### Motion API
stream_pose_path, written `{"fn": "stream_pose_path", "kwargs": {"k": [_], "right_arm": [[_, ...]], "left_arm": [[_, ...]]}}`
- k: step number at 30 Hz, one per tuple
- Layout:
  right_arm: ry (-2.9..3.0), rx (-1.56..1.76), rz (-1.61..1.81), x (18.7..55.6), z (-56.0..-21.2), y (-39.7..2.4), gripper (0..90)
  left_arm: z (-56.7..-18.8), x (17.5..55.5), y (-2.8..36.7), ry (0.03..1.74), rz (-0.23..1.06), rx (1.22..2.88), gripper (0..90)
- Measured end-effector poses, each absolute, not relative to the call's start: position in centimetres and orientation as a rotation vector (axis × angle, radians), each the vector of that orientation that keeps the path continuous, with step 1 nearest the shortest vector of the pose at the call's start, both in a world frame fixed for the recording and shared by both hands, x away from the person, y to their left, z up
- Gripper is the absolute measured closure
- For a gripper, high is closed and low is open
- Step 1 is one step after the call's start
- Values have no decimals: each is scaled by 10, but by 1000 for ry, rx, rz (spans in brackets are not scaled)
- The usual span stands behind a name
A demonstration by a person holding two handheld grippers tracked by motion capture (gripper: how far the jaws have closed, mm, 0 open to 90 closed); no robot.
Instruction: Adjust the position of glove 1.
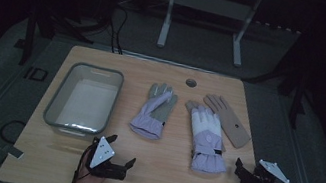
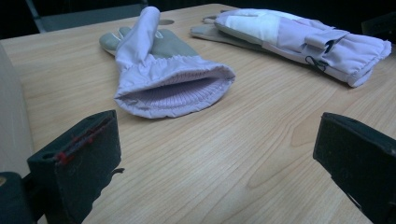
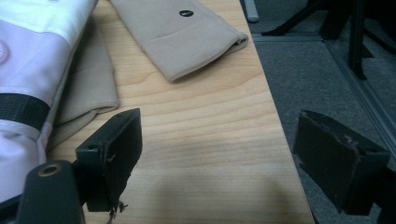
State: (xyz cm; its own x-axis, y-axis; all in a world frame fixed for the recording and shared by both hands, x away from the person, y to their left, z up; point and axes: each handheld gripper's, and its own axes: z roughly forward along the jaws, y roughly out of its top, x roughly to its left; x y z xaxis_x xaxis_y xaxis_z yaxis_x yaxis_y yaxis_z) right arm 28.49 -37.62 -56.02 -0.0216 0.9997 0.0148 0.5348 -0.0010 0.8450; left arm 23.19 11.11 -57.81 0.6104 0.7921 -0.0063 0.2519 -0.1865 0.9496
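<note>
While both my tongs rest spread and empty near the table's (image 1: 160,182) front edge, the lilac glove (image 2: 163,79) lies just ahead of my left gripper (image 1: 121,158), cuff gaping toward me. It looks soft, light and floppy, so I judge the ribbed cuff rim the best hold. My right gripper (image 1: 245,173) sits beside the 2nd lilac glove (image 1: 206,135).

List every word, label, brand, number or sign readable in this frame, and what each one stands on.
"ID": pale letters on the dark floor left of the table, in the high view.
Round emblem on the white-and-lilac glove: too small to read.
Small dark oval tag on the beige glove: blurred, unreadable.
Nothing legible on the grey tub, the lilac-and-grey glove or either hand-held gripper.
</note>
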Motion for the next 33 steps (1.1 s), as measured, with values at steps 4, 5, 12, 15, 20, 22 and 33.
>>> {"fn": "stream_pose_path", "kwargs": {"k": [4, 5, 12, 15, 20, 22, 33], "right_arm": [[1635, 1569, 923, 285, -560, -377, 188], [1645, 1552, 933, 285, -557, -376, 185], [1648, 1528, 978, 278, -521, -382, 140], [1645, 1492, 1001, 277, -506, -381, 143], [1667, 1451, 1002, 283, -483, -377, 138], [1681, 1427, 1009, 287, -473, -372, 135], [1778, 1276, 1073, 313, -432, -330, 142]], "left_arm": [[-578, 232, 111, 862, 618, 1736, 12], [-578, 232, 112, 872, 616, 1731, 12], [-578, 232, 112, 876, 617, 1731, 12], [-578, 232, 112, 879, 616, 1721, 12], [-578, 232, 111, 870, 623, 1732, 12], [-578, 232, 111, 871, 619, 1734, 12], [-578, 233, 112, 868, 608, 1738, 12]]}}
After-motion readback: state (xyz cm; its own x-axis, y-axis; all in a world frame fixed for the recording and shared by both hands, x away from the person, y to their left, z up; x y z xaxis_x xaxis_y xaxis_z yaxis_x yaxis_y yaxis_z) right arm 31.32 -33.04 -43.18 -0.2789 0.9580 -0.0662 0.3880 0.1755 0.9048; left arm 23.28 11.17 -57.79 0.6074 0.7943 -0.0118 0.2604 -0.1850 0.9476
